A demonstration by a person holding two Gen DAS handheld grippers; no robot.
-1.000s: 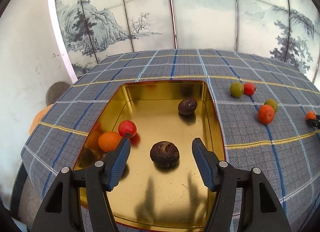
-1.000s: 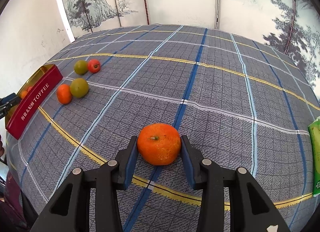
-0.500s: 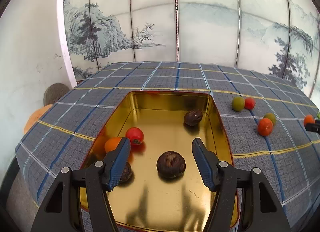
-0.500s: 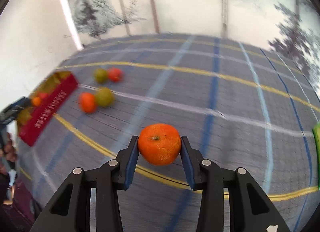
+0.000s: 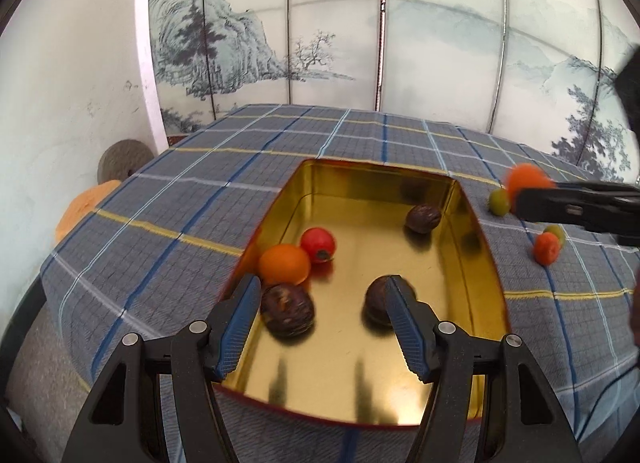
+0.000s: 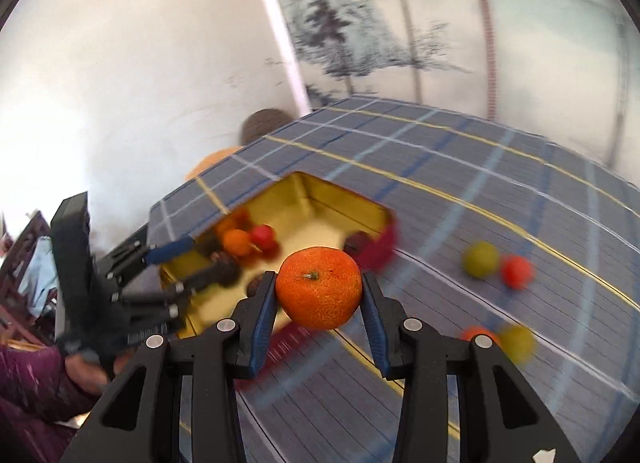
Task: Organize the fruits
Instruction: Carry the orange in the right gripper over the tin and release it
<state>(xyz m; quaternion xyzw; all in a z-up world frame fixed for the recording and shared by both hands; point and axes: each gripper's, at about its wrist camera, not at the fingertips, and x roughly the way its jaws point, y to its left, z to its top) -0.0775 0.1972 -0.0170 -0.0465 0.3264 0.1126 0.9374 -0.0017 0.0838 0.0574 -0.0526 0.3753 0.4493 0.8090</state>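
A gold tin (image 5: 472,223) on the plaid cloth holds an orange fruit (image 5: 284,264), a red fruit (image 5: 318,244) and three dark brown fruits (image 5: 288,310). My left gripper (image 5: 322,325) is open and empty above the tin's near end. My right gripper (image 6: 319,313) is shut on an orange tangerine (image 6: 319,288) and holds it in the air beside the tin (image 6: 312,199). From the left wrist view the tangerine (image 5: 526,179) shows blurred at right, past the tin's far right corner.
Loose on the cloth right of the tin lie a green fruit (image 6: 480,259), a red one (image 6: 517,271), an orange one (image 6: 478,333) and another green one (image 6: 516,343). A painted screen (image 5: 400,43) stands behind the table. A white wall is at left.
My right gripper has lifted the tangerine off the cloth and swung it left to the tin. My left gripper has drawn back and shifted left over the tin.
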